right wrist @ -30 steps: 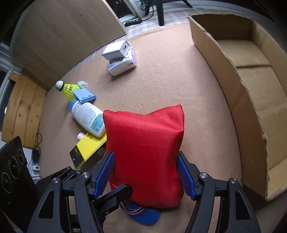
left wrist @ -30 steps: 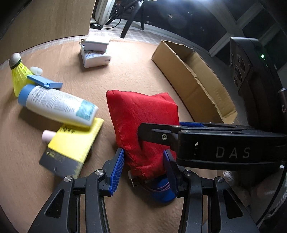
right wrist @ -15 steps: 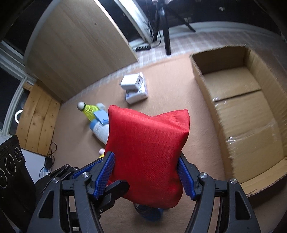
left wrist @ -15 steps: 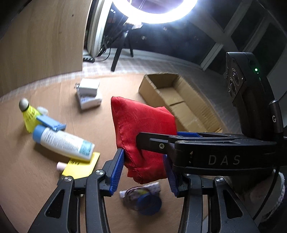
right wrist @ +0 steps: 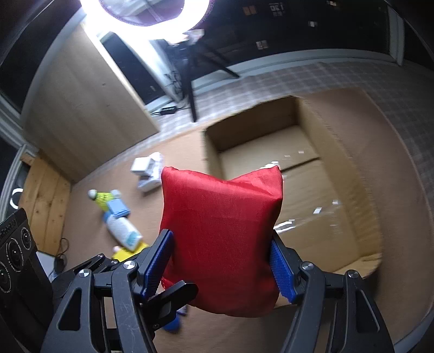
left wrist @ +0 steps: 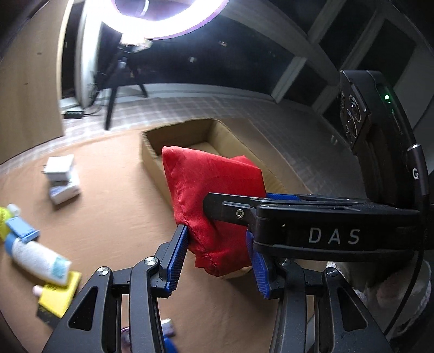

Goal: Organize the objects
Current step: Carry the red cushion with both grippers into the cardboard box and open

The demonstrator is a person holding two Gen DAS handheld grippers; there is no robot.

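- The brown mat (right wrist: 168,152) covers the floor under everything – beyond its far edge lie checkered flooring and the black legs of a tripod (right wrist: 190,87) under a glaring ring light (left wrist: 162,16).
- The open cardboard box (right wrist: 360,206) sits on the mat's right side, its inside holding only scraps of white tape, its near corner hidden behind the pouch in both views.
- The red fabric pouch (right wrist: 222,230) hangs in the air in front of the box, gripped from two sides at once; it blocks much of the middle of each view.
- The right gripper (right wrist: 221,266) clamps the pouch across its width, both blue pads pressed into the cloth.
- The left gripper (left wrist: 217,260) pinches the pouch's lower corner between its blue pads; the right gripper's black body (marked DAS) crosses in front of its right pad.
- A white bottle (right wrist: 122,230) with a blue cap lies on its side at the mat's left, resting partly on a yellow box (left wrist: 58,294).
- Two stacked white boxes (left wrist: 61,176) sit apart, farther back.
- A yellow shuttlecock (right wrist: 100,198) lies just beyond the bottle's cap, a small blue clip (right wrist: 118,207) between them.
- Below the grippers something blue – blurred, too hidden to identify – lies on the mat.
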